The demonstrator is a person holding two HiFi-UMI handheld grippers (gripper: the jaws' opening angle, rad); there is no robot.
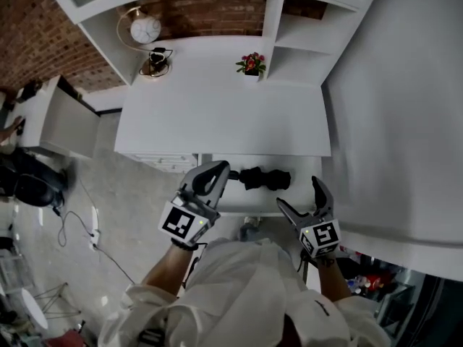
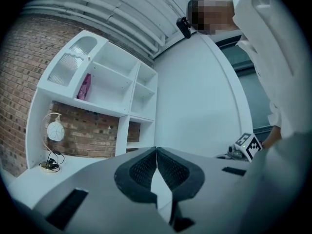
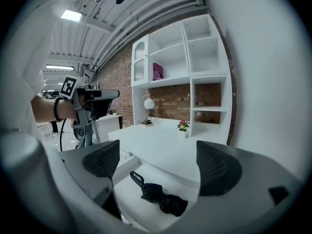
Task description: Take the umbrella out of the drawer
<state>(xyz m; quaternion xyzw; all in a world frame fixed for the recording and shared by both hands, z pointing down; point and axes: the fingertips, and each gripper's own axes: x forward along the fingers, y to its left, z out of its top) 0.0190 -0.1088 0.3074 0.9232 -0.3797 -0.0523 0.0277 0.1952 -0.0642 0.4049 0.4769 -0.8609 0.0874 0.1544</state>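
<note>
A folded black umbrella (image 1: 265, 178) lies in the open white drawer (image 1: 242, 199) under the desk's front edge. In the right gripper view the umbrella (image 3: 161, 197) lies in the drawer (image 3: 138, 207), its looped handle toward the left. My left gripper (image 1: 220, 172) hovers over the drawer's left end, just left of the umbrella, its jaws pressed together on nothing (image 2: 156, 153). My right gripper (image 1: 298, 192) is open above the drawer's right front, with the umbrella below and beyond its wide-spread pads (image 3: 218, 167).
The white desk (image 1: 217, 114) carries a round lamp-clock (image 1: 145, 29) and a small flower pot (image 1: 251, 64) at the back, against a brick wall and white shelves (image 1: 304, 38). A white cabinet (image 1: 61, 121) stands left. Cables (image 1: 79, 226) lie on the floor.
</note>
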